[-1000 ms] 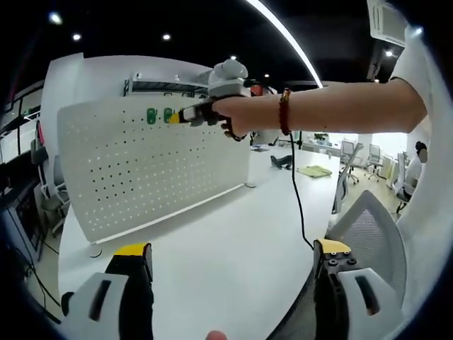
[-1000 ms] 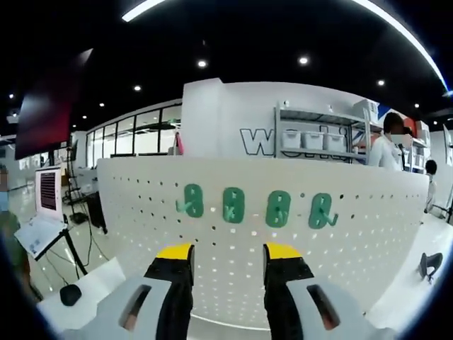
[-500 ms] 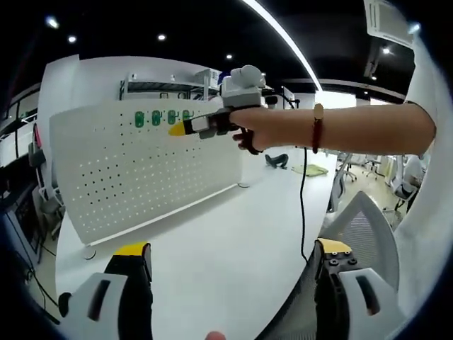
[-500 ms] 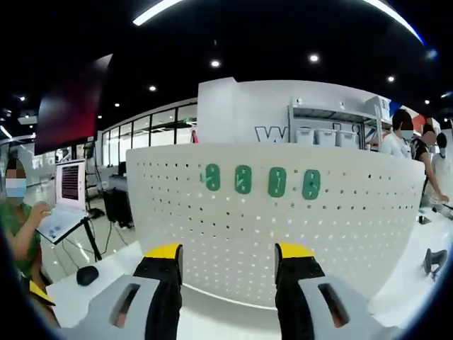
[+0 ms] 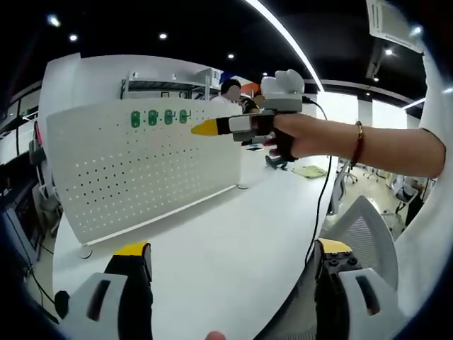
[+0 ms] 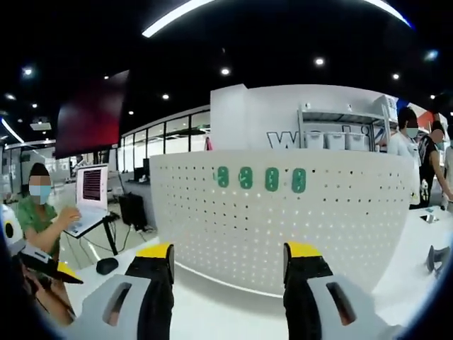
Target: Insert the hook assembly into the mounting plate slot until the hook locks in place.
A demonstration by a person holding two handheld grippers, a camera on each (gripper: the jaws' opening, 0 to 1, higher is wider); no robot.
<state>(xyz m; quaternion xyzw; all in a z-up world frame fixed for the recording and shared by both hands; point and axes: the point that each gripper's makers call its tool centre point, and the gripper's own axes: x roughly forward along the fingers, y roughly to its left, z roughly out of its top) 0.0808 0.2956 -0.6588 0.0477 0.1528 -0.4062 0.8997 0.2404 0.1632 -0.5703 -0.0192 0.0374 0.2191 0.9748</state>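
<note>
A white perforated mounting plate (image 5: 141, 170) stands upright on the white table (image 5: 226, 241). Several green hooks (image 5: 159, 117) hang in a row near its top edge. In the right gripper view the same plate (image 6: 283, 219) faces me with the green hooks (image 6: 259, 178) side by side. My right gripper (image 6: 230, 256) is open, holds nothing, and is well back from the plate. In the left gripper view a hand holds the right gripper (image 5: 212, 127) in the air, its yellow tip pointing toward the hooks. My left gripper (image 5: 232, 258) is open and empty low over the table.
A grey mesh chair (image 5: 368, 227) stands at the table's right edge. A cable (image 5: 322, 205) hangs from the right gripper. Left of the plate, a seated person (image 6: 39, 219) works at a laptop (image 6: 90, 198), with a mouse (image 6: 106, 265) nearby. Shelves with bins (image 6: 333, 138) stand behind.
The right gripper has drawn back from the plate and to the right; the hooks look smaller in its view. The left gripper has stayed low and open.
</note>
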